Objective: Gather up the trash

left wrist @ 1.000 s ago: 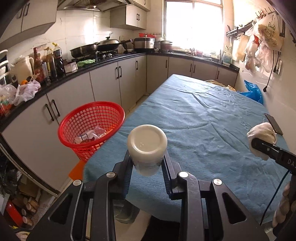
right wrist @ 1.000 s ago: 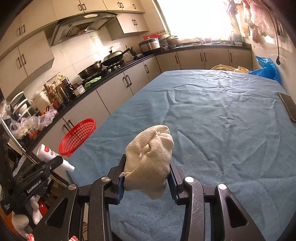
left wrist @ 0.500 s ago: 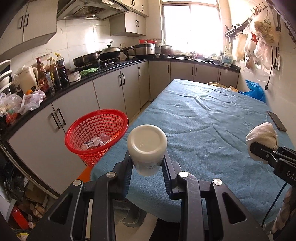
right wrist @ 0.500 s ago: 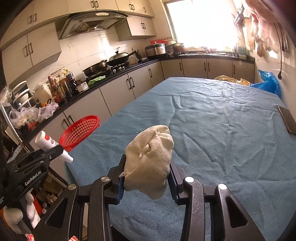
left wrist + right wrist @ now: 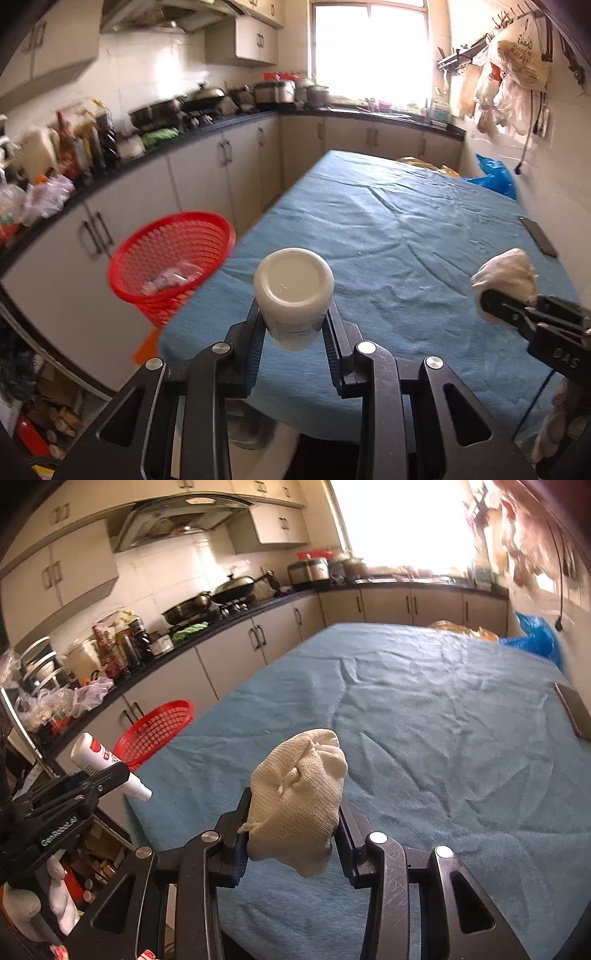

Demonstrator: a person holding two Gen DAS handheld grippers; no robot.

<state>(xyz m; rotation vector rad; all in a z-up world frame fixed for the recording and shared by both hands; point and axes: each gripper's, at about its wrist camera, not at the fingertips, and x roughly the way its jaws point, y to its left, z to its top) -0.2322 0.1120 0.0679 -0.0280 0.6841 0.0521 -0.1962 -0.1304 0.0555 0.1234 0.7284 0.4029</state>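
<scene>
My left gripper (image 5: pixel 293 325) is shut on a white plastic bottle (image 5: pixel 293 291), bottom end towards the camera, held off the near left corner of the blue-clothed table (image 5: pixel 388 236). The bottle (image 5: pixel 107 764) and left gripper also show in the right wrist view. My right gripper (image 5: pixel 293 819) is shut on a wadded cream knitted cloth (image 5: pixel 299 797) above the table's near edge; the cloth (image 5: pixel 506 275) also shows at the right of the left wrist view. A red mesh basket (image 5: pixel 171 254) with some wrappers inside stands left of the table by the cabinets, and shows in the right wrist view (image 5: pixel 155 731).
A dark phone (image 5: pixel 574 714) lies at the table's right edge. Grey cabinets (image 5: pixel 207 181) with a cluttered counter run along the left and far walls. A blue bag (image 5: pixel 495 177) sits beyond the far right corner. Bags hang on the right wall (image 5: pixel 513 66).
Both grippers have pulled back and risen a little, so the table and basket look farther off. The basket has shifted rightwards in the left wrist view. Both grips are unchanged.
</scene>
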